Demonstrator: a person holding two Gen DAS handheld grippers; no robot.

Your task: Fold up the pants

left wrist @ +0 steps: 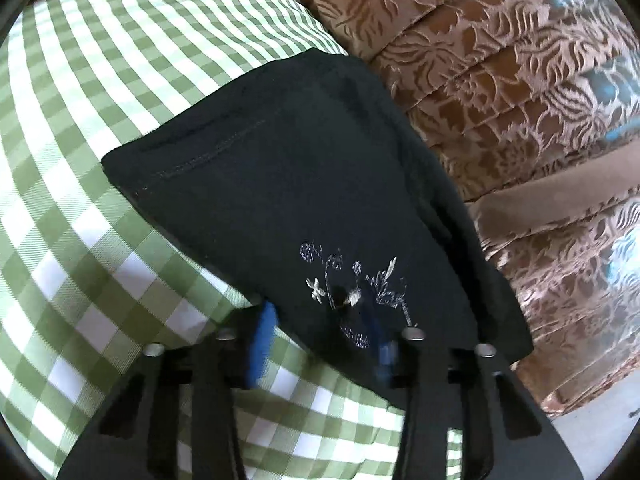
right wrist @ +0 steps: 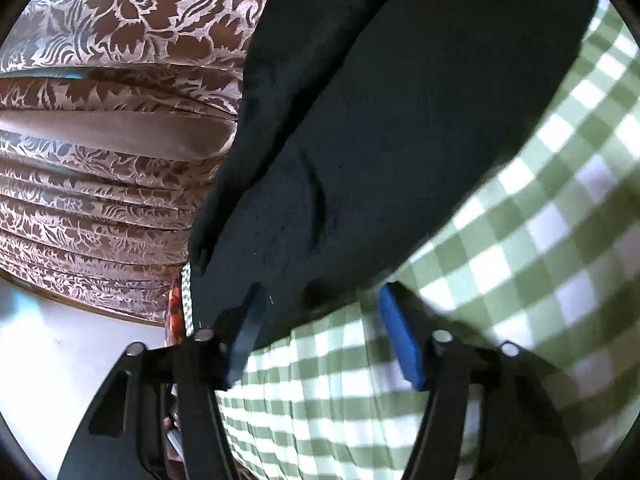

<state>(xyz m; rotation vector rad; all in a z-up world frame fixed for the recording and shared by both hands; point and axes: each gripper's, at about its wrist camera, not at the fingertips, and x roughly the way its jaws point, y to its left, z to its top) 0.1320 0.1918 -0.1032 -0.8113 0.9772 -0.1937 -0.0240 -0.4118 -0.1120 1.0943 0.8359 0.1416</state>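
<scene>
left tool point(left wrist: 324, 344): closing around pants point(left wrist: 304, 184) hem, lower centre, to lift for folding | right tool point(right wrist: 320, 332): spread, straddling pants edge | checked cloth point(left wrist: 100, 240) underneath

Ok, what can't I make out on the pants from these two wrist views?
- Left wrist: whether the left gripper pinches the pants; one pad is blurred against the dark cloth.
- Right wrist: the pants' far end is cut off by the top edge.
- Both views: fold layers are lost in uniform black fabric on the checked cloth.
</scene>
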